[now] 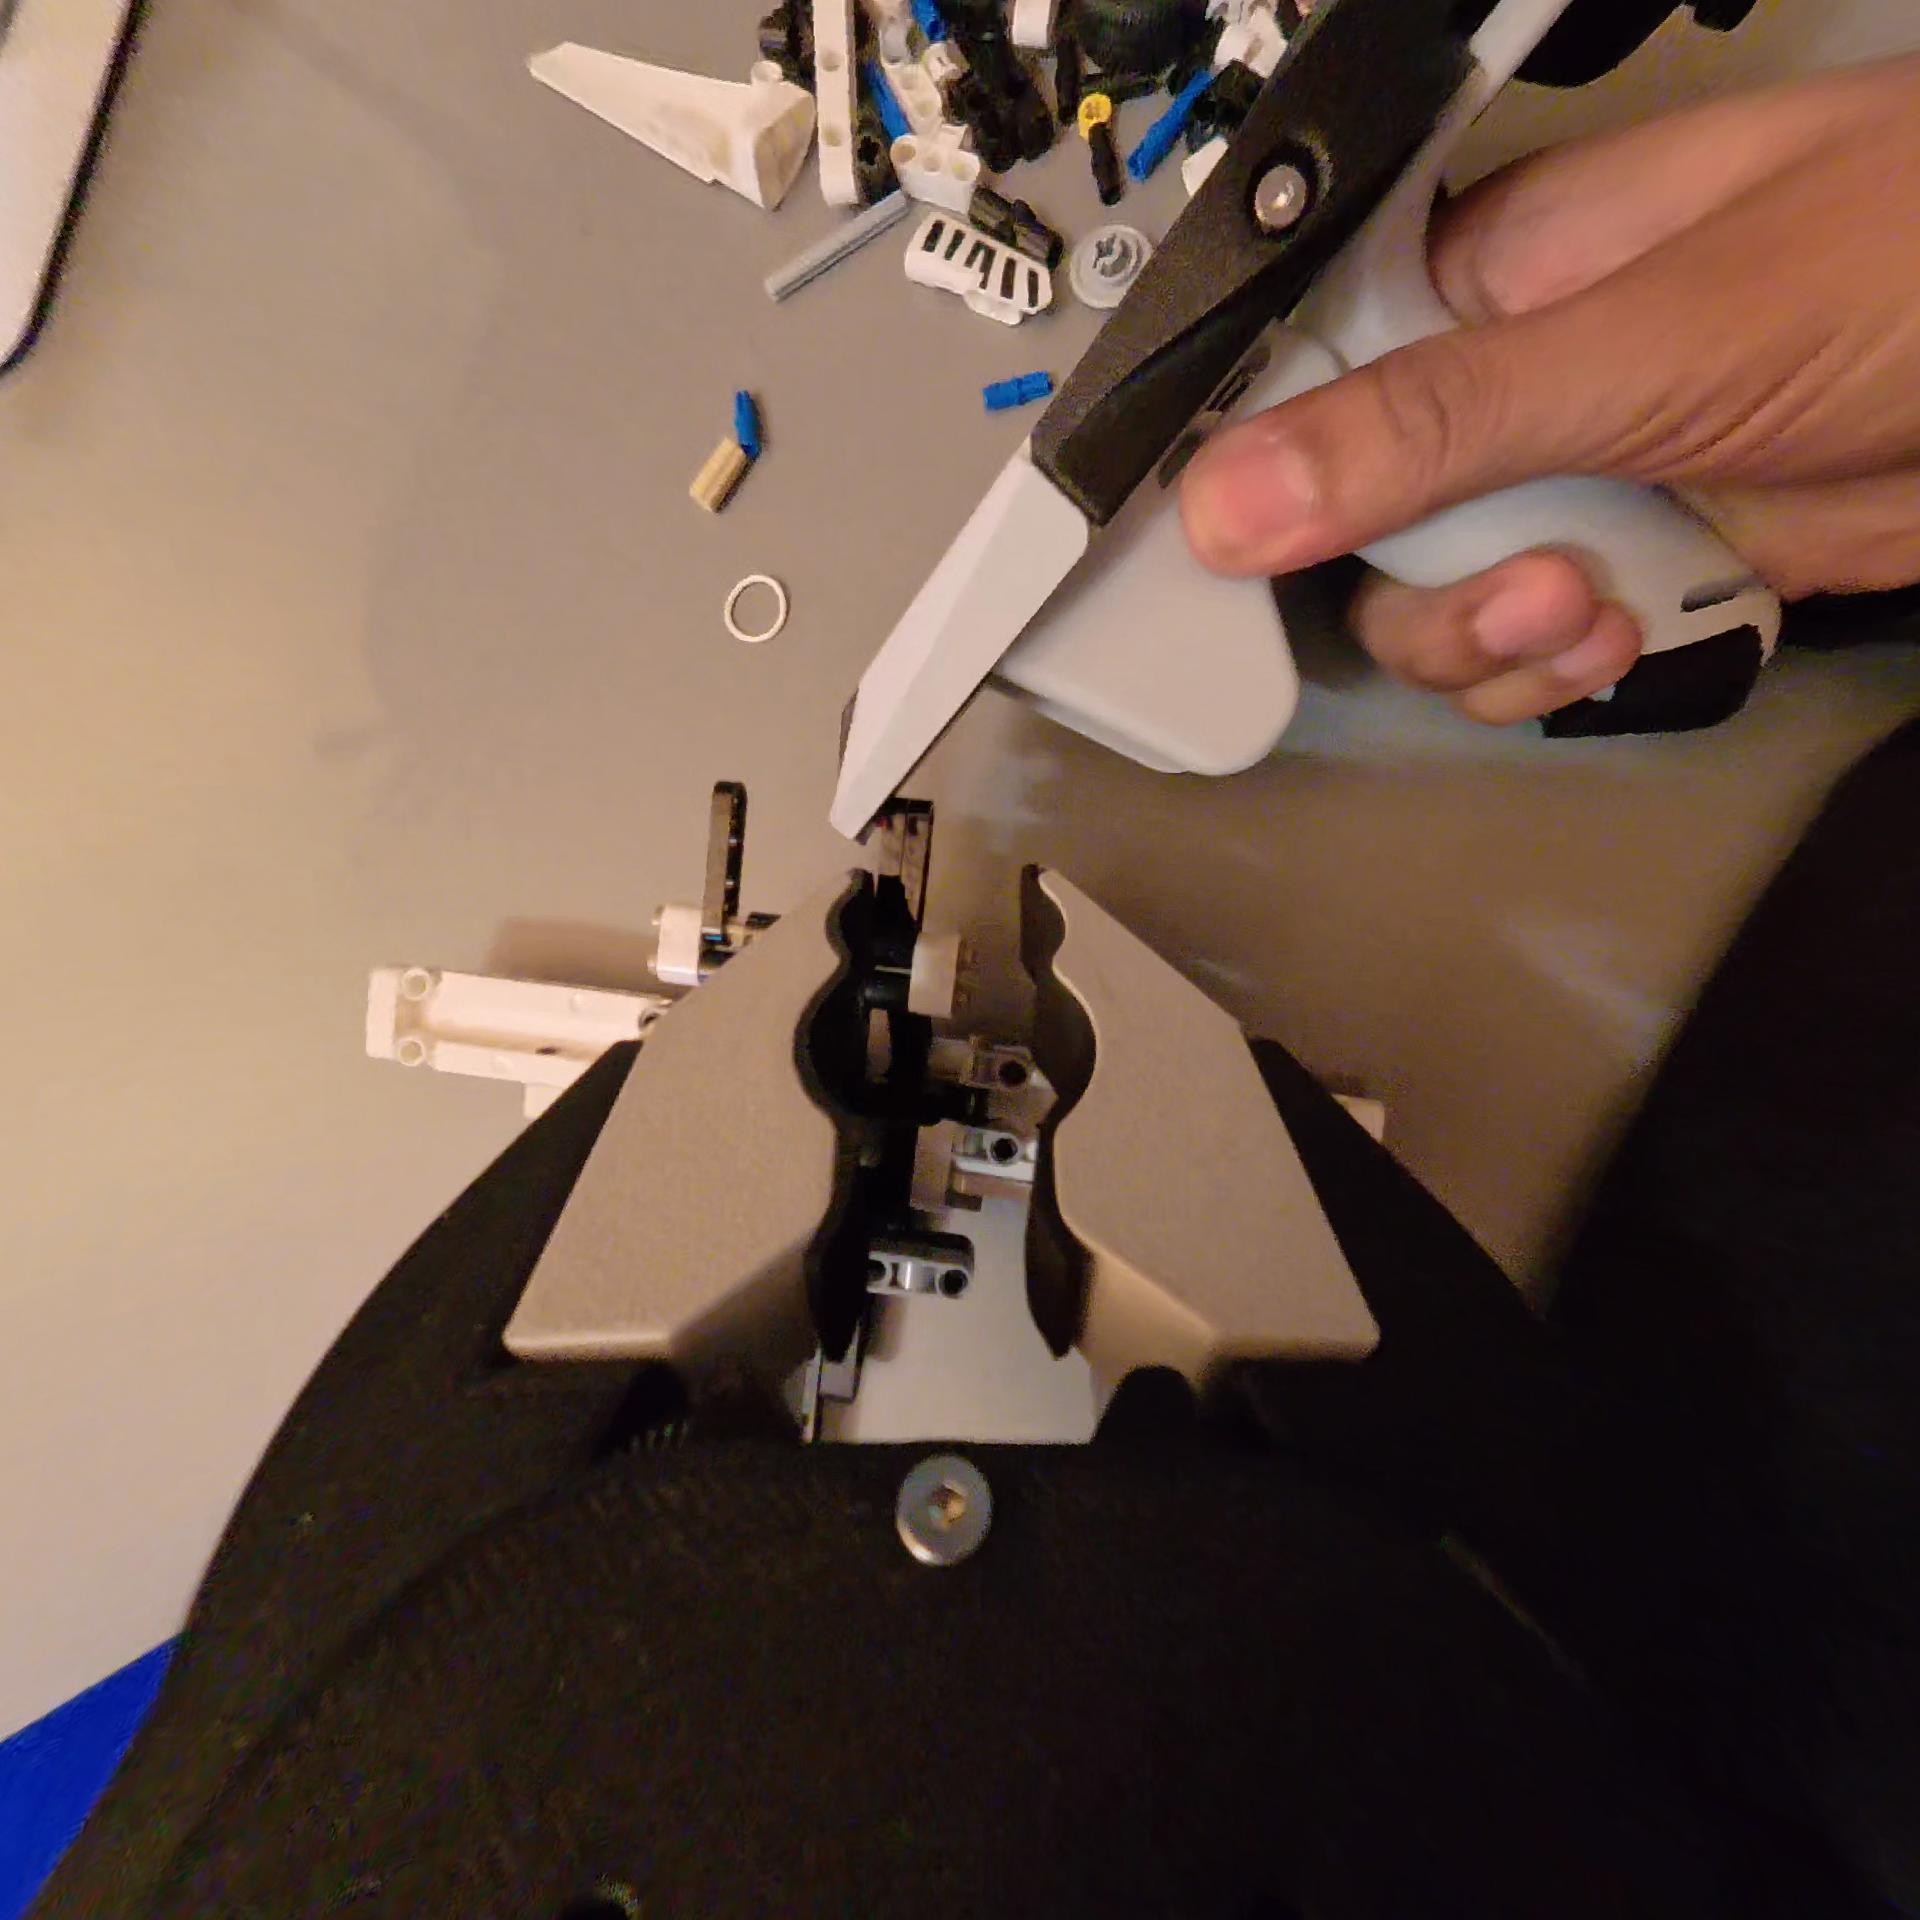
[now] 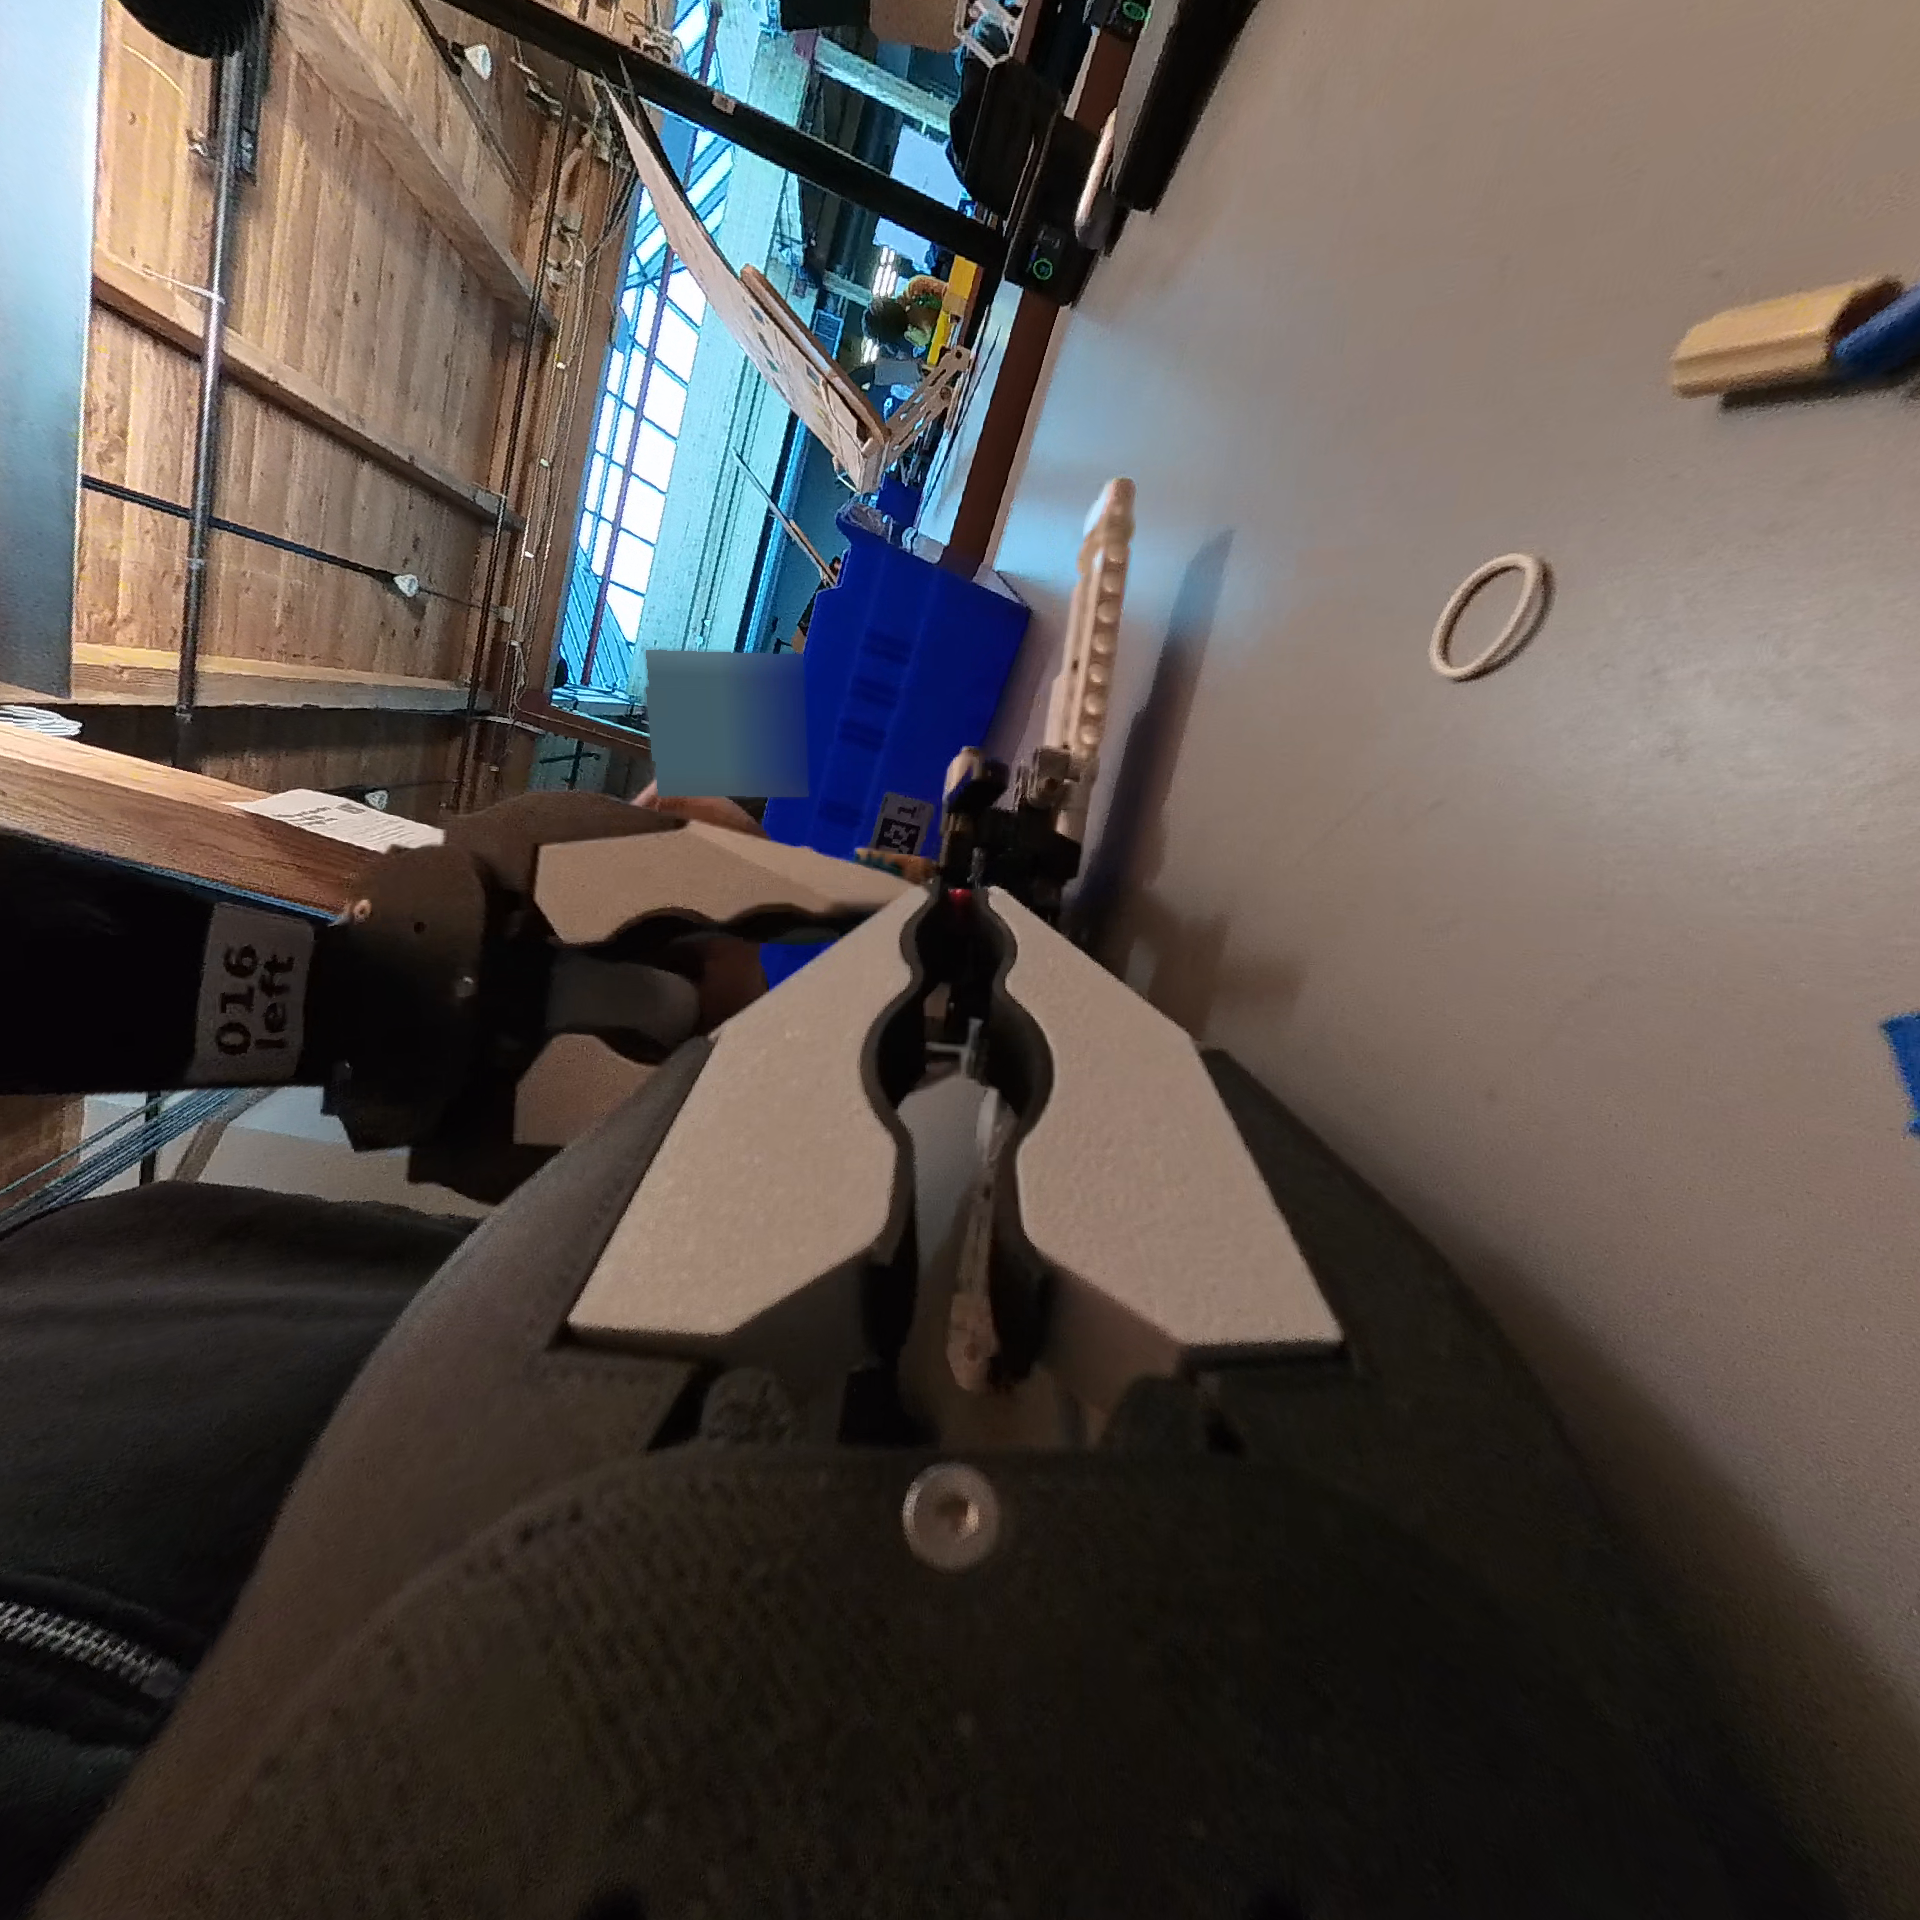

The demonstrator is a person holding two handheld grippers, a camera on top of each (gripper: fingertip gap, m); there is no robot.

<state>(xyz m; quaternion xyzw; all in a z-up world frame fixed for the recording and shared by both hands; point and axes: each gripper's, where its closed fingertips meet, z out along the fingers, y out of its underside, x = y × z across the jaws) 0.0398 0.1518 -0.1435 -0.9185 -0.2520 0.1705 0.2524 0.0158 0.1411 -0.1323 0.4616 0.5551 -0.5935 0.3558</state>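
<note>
My left gripper [image 1: 945,883] is shut on a brick assembly [image 1: 899,997] of black, white and grey pieces on the grey table [image 1: 364,623]. Its left finger presses the black beam and grey connectors reach its right finger. My right gripper [image 2: 958,900] is shut, with a small red piece [image 2: 961,902] pinched at its tips. In the left wrist view, the right gripper [image 1: 847,821] touches the top end of the assembly's black beam [image 1: 906,836]. The right wrist view shows the assembly [image 2: 1023,831] just ahead of its tips and the left gripper [image 2: 831,920] at the left.
A pile of loose pieces [image 1: 987,94] lies at the far side. A white ring [image 1: 755,609], a tan piece with a blue pin [image 1: 727,457] and a blue pin [image 1: 1016,392] lie nearer. A hand [image 1: 1662,364] holds the right gripper. A blue bin [image 2: 904,665] stands behind. Only a small space, under 4 cm, lies between the two pairs of fingers.
</note>
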